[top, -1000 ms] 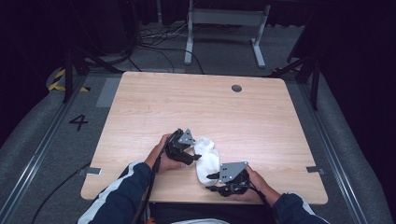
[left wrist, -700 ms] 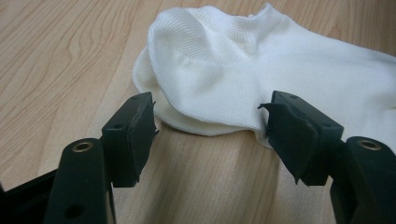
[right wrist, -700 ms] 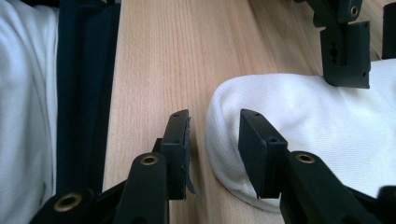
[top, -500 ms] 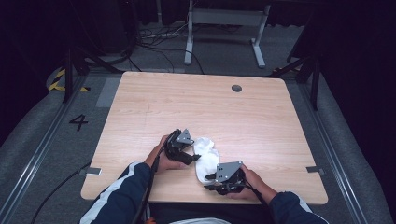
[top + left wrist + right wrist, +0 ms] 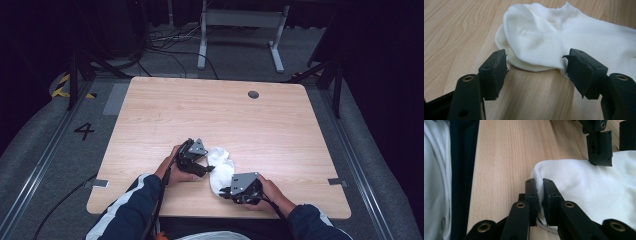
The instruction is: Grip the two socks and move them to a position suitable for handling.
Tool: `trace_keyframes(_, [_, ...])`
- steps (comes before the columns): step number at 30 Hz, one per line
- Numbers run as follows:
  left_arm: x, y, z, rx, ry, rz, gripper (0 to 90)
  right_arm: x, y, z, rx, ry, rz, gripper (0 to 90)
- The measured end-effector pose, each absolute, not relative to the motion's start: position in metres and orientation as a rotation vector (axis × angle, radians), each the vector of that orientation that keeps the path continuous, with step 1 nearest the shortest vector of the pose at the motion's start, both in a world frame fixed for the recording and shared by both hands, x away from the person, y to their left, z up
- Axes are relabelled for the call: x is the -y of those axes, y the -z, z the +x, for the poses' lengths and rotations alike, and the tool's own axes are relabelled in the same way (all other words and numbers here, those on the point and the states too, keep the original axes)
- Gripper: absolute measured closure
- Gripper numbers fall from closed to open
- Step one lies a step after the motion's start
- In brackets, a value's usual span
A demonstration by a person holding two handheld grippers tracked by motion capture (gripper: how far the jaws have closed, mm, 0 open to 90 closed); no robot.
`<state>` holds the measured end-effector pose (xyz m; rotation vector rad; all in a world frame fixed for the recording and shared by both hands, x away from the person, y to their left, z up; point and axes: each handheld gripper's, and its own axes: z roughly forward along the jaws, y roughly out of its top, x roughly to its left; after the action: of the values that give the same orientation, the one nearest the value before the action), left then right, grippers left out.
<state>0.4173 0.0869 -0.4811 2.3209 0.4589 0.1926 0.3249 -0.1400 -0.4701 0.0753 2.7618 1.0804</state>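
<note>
Now right tool (image 5: 540,183) just closed, clamped on white sock (image 5: 589,185) (edge), left tool (image 5: 534,67) apart.

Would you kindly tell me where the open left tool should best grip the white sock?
Probably the cuff end of the white sock, coming in level along the table. There the layered edge bulges up between the open left tool's pads, while the right tool has just closed on the opposite edge.
</note>
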Motion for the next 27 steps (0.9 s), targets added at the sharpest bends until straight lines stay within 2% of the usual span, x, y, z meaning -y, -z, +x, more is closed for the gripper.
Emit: trace_keyframes(27, [-0.084,0.481,0.402,-0.449,-0.174,2.323,32.8,0.147,0.444,0.317,-2.717,-1.16,0.037,83.9])
